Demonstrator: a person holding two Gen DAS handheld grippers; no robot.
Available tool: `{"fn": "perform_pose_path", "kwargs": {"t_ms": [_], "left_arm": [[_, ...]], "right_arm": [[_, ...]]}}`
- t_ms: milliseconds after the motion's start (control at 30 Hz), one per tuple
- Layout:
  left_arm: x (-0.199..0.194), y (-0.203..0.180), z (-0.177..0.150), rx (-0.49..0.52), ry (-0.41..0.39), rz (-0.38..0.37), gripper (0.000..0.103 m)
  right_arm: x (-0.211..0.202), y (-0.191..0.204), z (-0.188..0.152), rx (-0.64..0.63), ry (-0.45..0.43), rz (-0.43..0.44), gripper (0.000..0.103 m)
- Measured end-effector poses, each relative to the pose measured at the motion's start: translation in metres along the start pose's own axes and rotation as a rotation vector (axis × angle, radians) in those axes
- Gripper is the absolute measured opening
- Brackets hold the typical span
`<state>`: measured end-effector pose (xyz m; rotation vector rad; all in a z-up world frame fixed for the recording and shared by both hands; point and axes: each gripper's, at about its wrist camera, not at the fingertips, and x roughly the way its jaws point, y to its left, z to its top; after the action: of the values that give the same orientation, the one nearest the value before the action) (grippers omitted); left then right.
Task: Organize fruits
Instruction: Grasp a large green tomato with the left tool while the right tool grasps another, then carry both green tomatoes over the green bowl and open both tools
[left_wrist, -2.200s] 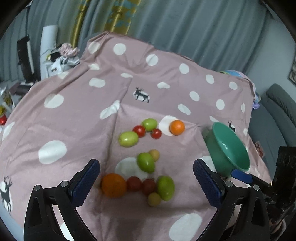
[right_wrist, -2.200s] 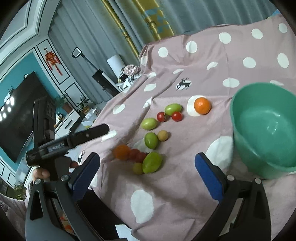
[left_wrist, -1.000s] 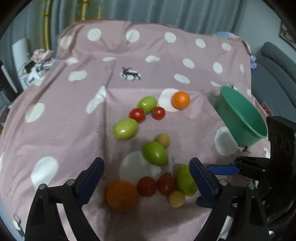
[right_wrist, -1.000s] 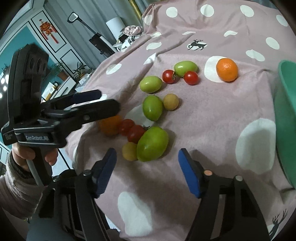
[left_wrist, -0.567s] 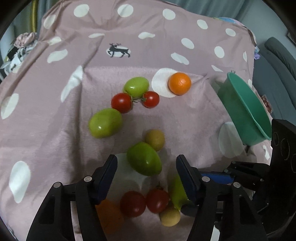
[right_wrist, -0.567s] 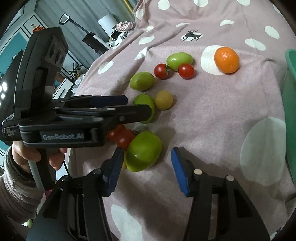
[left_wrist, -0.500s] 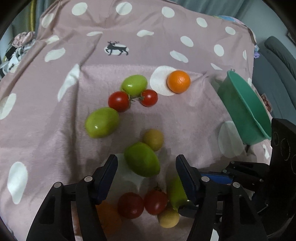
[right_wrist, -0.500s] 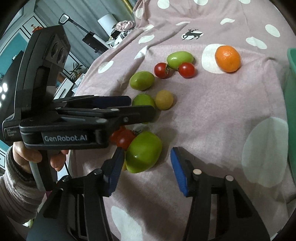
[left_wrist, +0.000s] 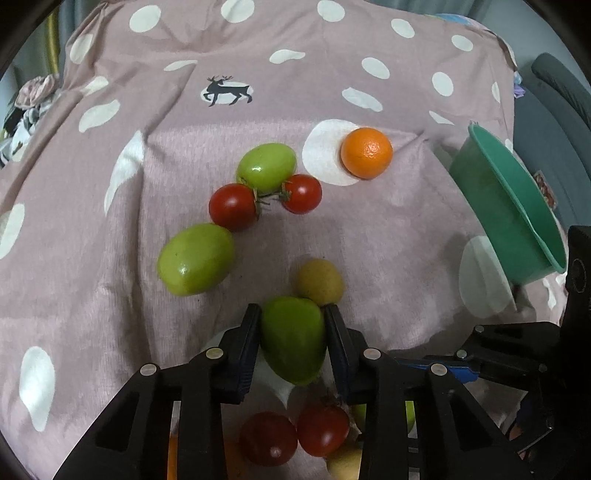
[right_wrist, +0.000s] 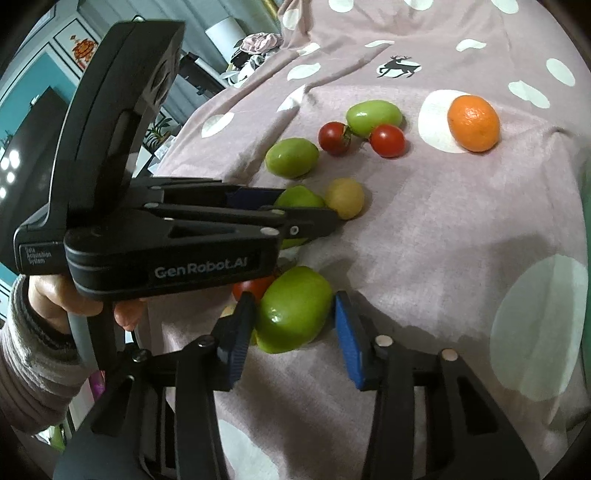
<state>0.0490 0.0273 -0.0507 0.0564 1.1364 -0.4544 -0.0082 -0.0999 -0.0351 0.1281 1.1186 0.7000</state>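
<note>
Left hand-held gripper (left_wrist: 293, 326) clamps a glossy green fruit (left_wrist: 293, 341); right hand-held gripper (right_wrist: 293, 330) apparently closing, ungripped

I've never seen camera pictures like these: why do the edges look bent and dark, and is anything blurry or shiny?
Left wrist view: fisheye lens bows the spotted cloth and leaves black corners; small glints sit on the green fruit and red tomatoes; fruit lowest in frame lies in shadow. Right wrist view: same bending; the other gripper's black body looms large up close; the orange looks sharp.
</note>
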Motion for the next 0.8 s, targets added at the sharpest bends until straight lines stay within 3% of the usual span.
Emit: {"fn": "perform_pose_path", "kwargs": {"t_ms": [267, 467, 800], "left_arm": [[0.000, -0.002, -0.002, 0.002, -0.021, -0.018, 0.035], [-0.015, -0.005, -0.006, -0.030, -0.078, -0.071, 0.035], [-0.046, -0.018, -0.015, -0.047, -0.160, -0.116, 0.035]], "right_arm": [[-0.002, -0.006, 0.000, 0.028, -0.028, 0.022, 0.043], [-0.026, -0.016, -0.012, 0.103, -0.092, 0.086, 0.043], [-0.073, -0.028, -0.027, 0.163, -0.184, 0.078, 0.043]]}}
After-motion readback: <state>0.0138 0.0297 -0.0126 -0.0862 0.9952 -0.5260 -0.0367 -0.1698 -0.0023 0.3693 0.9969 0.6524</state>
